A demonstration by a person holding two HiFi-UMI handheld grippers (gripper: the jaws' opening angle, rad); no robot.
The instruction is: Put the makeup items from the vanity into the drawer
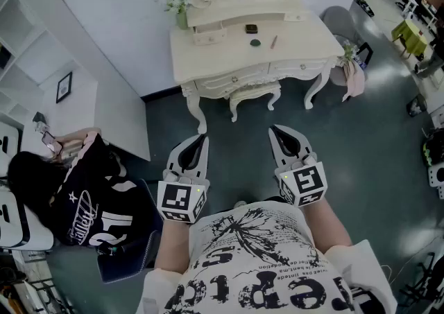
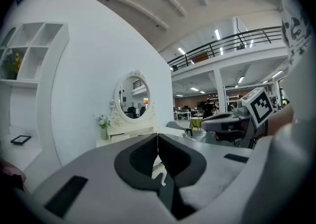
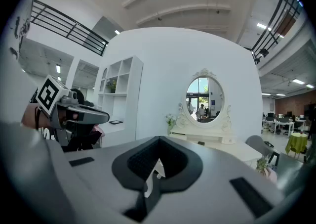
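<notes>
The cream vanity (image 1: 298, 32) stands against the white wall, a few steps ahead of me. On its top lie a dark compact (image 1: 251, 28), a small green item (image 1: 255, 43) and a thin pink stick (image 1: 273, 41). A small drawer box (image 1: 208, 34) sits on the top at the left, and the front drawers (image 1: 232, 82) are closed. My left gripper (image 1: 203, 138) and right gripper (image 1: 275, 129) are held side by side above the floor, well short of the vanity, both shut and empty. The left gripper view shows shut jaws (image 2: 158, 135) pointing at the vanity (image 2: 129, 132); so does the right gripper (image 3: 159, 140).
A stool (image 1: 253, 93) is tucked under the vanity. A vase of flowers (image 1: 178, 6) stands on its left corner. A grey chair with pink cloth (image 1: 349, 63) is at its right. A person in a black shirt (image 1: 83, 191) sits at my left by a white desk (image 1: 111, 115).
</notes>
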